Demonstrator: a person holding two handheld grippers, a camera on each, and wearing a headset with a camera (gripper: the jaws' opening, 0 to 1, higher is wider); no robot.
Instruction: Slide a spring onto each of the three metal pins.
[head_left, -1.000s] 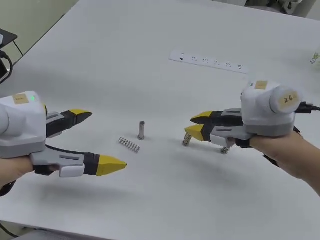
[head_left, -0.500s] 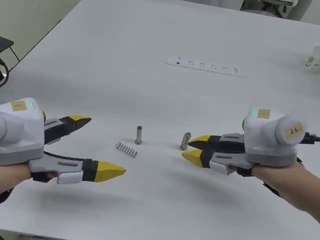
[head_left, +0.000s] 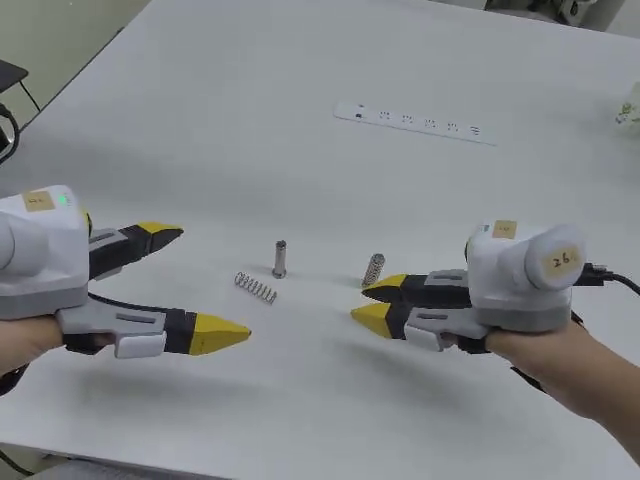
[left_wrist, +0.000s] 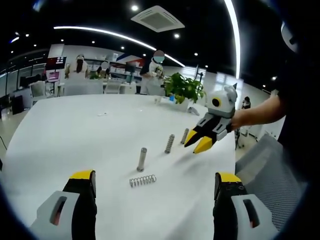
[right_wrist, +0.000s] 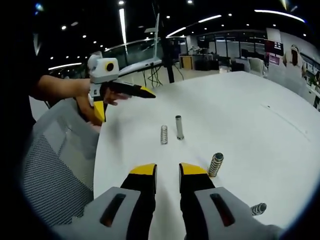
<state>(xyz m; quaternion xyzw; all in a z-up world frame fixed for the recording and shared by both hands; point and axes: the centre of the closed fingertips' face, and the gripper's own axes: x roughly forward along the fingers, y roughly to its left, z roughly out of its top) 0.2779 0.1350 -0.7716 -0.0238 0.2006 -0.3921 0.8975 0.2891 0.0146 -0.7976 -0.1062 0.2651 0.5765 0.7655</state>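
Jaws wide, the left gripper (head_left: 195, 282) faces the loose spring (head_left: 256, 288) beside the bare pin (head_left: 280, 258), probably to grab it, while the right gripper (head_left: 375, 302), narrow and empty, hovers aside.

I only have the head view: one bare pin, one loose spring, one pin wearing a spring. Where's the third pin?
Observer: In the left gripper view a second sprung pin stands just beyond the first sprung pin, close beside the right gripper. In your view that gripper covers it.
Operator: Good. Is the left gripper lined up on the spring?
Observer: Roughly. The left gripper has its jaws wide open, and its own view shows the loose spring lying ahead between them, a little left of centre, with the bare pin standing right behind it.
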